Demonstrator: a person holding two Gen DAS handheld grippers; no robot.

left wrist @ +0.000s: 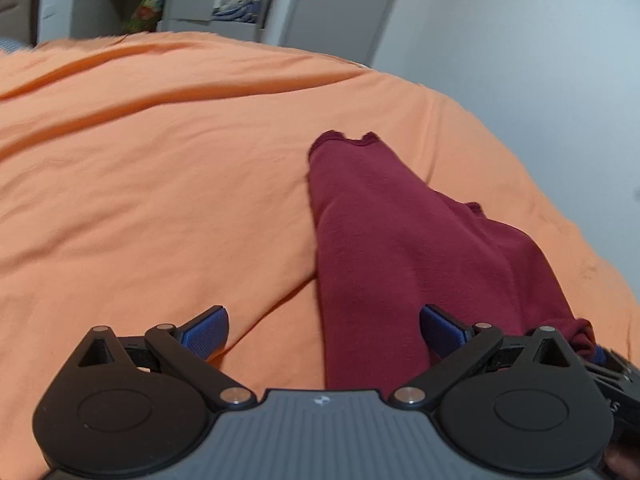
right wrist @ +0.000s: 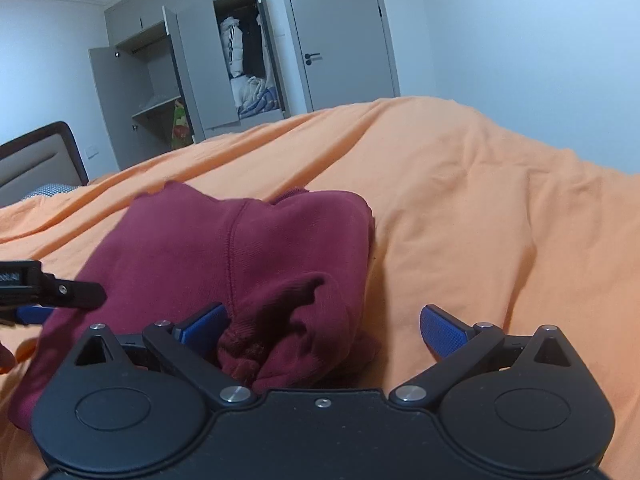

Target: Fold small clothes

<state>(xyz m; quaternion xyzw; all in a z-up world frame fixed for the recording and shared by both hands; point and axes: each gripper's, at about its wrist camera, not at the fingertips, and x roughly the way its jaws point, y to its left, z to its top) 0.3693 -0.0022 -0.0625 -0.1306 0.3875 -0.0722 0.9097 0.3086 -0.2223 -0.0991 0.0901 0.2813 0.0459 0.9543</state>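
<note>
Right wrist view: both hand-held grippers, right (right wrist: 324,330) and left (left wrist: 324,330), hover spread over the half-folded maroon garment (right wrist: 240,256) on the orange bed (right wrist: 480,200); next, I judge, pinch its bunched near hem.

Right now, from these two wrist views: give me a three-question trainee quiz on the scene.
1. True or false: the left claw is shut on the dark red knit garment.
2. What does the garment lie on? A) orange bedsheet B) wooden floor C) grey chair
3. Fill in: behind the bed, the grey wardrobe has its doors ____.

Key: 1 false, its jaws are wide apart; 2 A; 3 open.
</note>
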